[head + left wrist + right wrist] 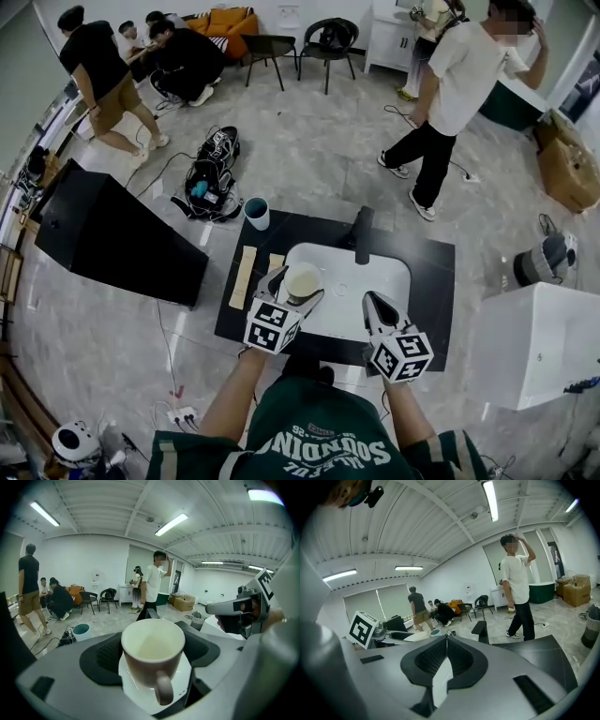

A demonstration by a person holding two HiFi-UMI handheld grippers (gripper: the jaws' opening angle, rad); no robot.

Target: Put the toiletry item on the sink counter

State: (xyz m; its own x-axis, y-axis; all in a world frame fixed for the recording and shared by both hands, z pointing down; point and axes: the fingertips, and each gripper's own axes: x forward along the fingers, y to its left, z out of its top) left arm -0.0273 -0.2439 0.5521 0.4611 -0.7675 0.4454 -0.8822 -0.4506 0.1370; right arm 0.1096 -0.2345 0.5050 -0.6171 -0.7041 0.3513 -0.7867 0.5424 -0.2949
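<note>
A cream mug [302, 281] hangs over the left part of the white basin [375, 272], which is set in the black sink counter [431, 272]. My left gripper [298, 287] is shut on it. In the left gripper view the mug [152, 656] sits between the two dark pads [105, 656], its mouth up and its handle toward the camera. My right gripper [374, 302] hovers over the basin's front right, shut with nothing in it; its pads [461, 660] meet in the right gripper view. A black faucet [361, 234] stands behind the basin.
A teal cup [256, 213] and two pale wooden strips [244, 277] lie on the counter's left side. A black cabinet [112, 234] stands to the left, a white unit [539, 342] to the right. Bags [211, 178], cables and several people [450, 94] occupy the floor beyond.
</note>
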